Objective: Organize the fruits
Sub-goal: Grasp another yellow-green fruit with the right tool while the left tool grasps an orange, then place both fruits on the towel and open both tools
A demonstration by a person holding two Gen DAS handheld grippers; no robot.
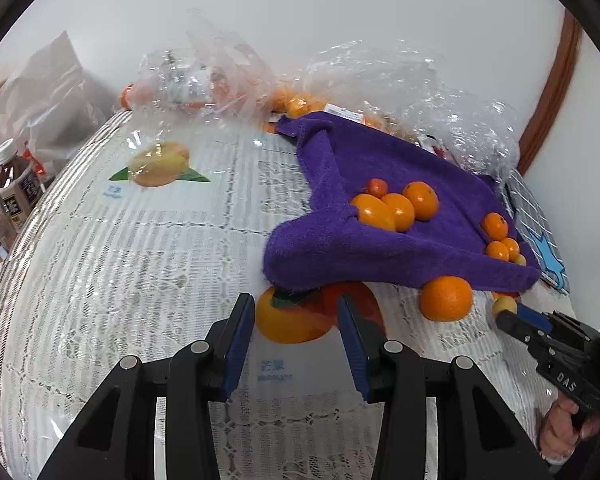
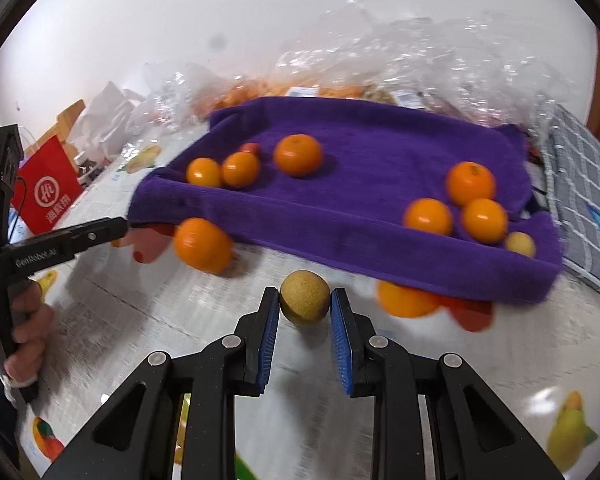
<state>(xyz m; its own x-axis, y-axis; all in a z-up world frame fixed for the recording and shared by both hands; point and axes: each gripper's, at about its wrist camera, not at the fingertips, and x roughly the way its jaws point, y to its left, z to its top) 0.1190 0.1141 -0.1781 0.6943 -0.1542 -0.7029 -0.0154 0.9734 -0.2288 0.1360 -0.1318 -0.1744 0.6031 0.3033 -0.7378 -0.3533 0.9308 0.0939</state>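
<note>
Longan (image 2: 303, 297), the small tan fruit, is seen straight ahead of the right gripper (image 2: 305, 303), seated between its two blue pads (image 2: 269, 336) at the fingertips, and the jaws are clenched on it from either side. Being round, it has no long axis to be reckoned with; what matters is that it sits at the very tips, not deep in the jaws, so a careful lift is judged to be called for.

It lies on the lace tablecloth (image 1: 148, 264), just in front of the near edge of the purple towel (image 2: 380, 160), where two groups of oranges are already gathered: one at the left (image 2: 240, 169), one at the right (image 2: 483, 220). A second tan fruit (image 2: 519, 243) rests at the right-hand group, so that corner is judged the likely destination, up and to the right of the grip.

The left gripper (image 1: 296, 320) is held partly open and empty, well to the left, pointing at the towel's folded corner. A loose orange (image 2: 202, 243) lies on the cloth between the two grippers. The right hand is plainly the nearer to the task's fruit.
</note>
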